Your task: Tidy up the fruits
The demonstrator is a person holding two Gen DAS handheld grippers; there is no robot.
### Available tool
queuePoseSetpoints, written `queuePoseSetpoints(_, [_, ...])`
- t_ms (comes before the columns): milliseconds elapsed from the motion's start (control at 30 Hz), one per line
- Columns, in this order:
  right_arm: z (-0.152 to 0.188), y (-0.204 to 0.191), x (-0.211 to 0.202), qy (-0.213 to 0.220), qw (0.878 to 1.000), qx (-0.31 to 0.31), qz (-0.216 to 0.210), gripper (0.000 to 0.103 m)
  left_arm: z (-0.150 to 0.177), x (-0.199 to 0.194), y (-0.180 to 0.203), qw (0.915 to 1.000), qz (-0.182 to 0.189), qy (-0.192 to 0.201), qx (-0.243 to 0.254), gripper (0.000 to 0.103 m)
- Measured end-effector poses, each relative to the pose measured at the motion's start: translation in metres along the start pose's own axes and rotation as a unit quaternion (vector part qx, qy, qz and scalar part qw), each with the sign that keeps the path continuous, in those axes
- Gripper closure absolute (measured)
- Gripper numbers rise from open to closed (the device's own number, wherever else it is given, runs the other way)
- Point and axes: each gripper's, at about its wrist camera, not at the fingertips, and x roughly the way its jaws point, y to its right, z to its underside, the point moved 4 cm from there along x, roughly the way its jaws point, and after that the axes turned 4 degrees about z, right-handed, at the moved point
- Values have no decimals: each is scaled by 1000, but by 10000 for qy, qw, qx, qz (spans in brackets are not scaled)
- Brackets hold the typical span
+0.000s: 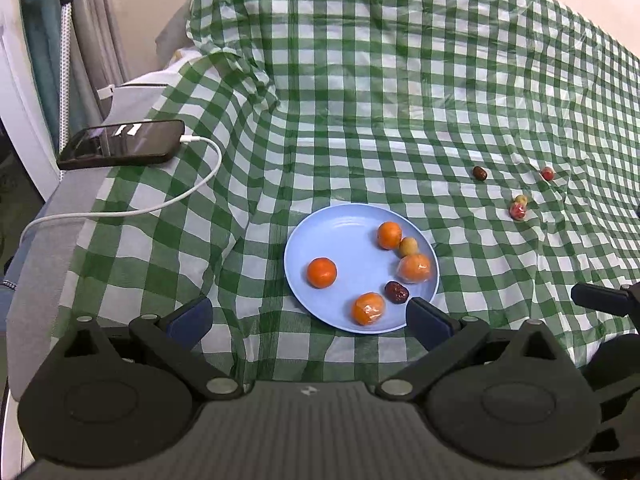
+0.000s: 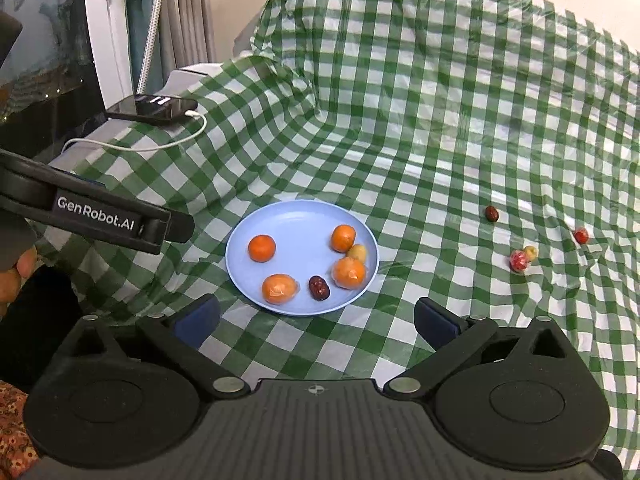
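Both sets of jaws stand wide apart with nothing between the pads: left gripper [image 1: 308, 314] and right gripper [image 2: 316, 312] each hover above the near edge of the round light-blue plastic plate [image 2: 288, 220], touching no fruit

Landmark = the plate, resting on the wrinkled green-and-white checked plastic tablecloth [image 2: 420, 120]

On the plate:
- bare orange mandarin [image 2: 262, 248], left part
- second bare mandarin [image 2: 343, 238], far right part
- small yellowish round fruit [image 2: 357, 253], touching that second mandarin
- film-wrapped mandarin [image 2: 349, 273], right rim, just beside the yellowish fruit
- second film-wrapped mandarin [image 2: 279, 289], near rim
- dark red wrinkled date [image 2: 319, 288], near rim, between the two wrapped mandarins

Off the plate, on the cloth well to its right:
- loose dark red date [image 2: 491, 213], closest to the plate
- wrapped red round fruit [image 2: 519, 260] touching a small yellow-red fruit [image 2: 531, 252]
- lone small red fruit [image 2: 581, 235], farthest out

Far left of the plate: black smartphone [image 1: 120, 144] with white charging cable [image 1: 172, 200], lying on a grey surface at the cloth's edge
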Motion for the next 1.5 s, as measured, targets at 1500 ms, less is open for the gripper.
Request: queuePoseSetpoints(1500, [4,4,2,-101,9998,168,63,1,3,3,4,10000,15,-58,-60,0])
